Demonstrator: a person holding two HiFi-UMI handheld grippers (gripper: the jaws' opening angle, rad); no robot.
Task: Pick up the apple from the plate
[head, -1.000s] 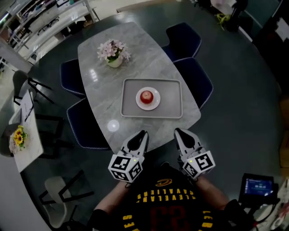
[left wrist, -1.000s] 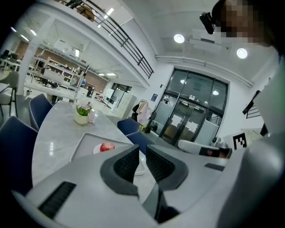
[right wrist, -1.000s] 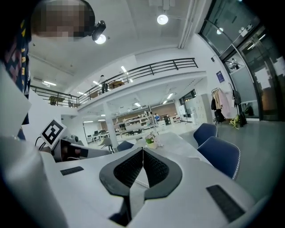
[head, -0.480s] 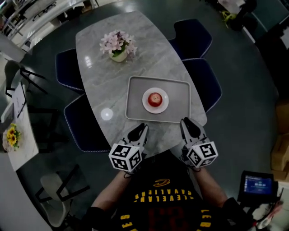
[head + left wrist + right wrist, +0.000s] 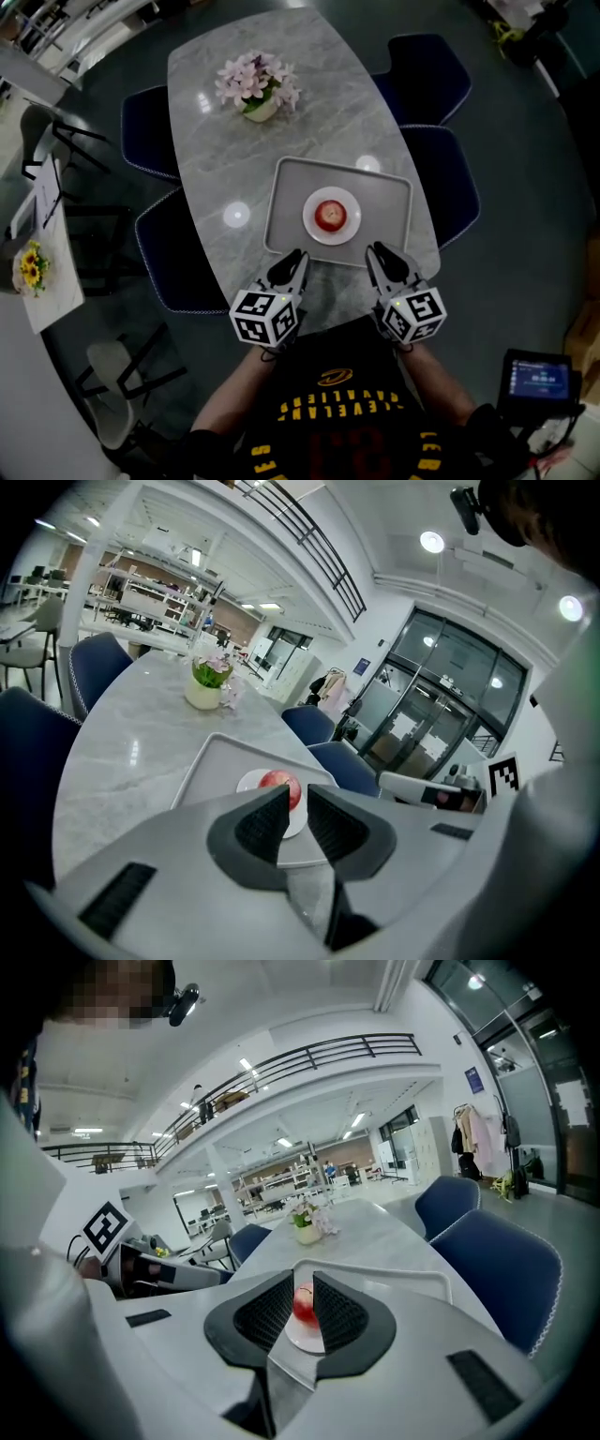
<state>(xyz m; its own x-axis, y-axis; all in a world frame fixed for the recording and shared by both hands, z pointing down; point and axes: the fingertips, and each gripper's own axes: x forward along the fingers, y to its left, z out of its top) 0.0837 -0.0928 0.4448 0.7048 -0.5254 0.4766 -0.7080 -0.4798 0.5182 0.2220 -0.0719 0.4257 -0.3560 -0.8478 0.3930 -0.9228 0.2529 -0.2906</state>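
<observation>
Red apple [image 5: 329, 215] sits centred on small white round plate [image 5: 312, 223]; plate is on grey rectangular tray [image 5: 286, 211], on grey marble worktop [image 5: 225, 178].

Head view: left claw [image 5: 289, 267] and right claw [image 5: 380, 258] hover at the tray's near edge. Apple lies ahead between them, untouched.

Left gripper view: left claw [image 5: 298, 799] released, narrow gap, empty. Apple [image 5: 279, 782] shows beyond the tips, slightly left.

Right gripper view: right claw [image 5: 303, 1283] released, empty. Apple [image 5: 304, 1304] lines up with the gap, further out.

Yellow "CLEVELAND" on the person's black shirt [image 5: 339, 401], red number unclear.
</observation>
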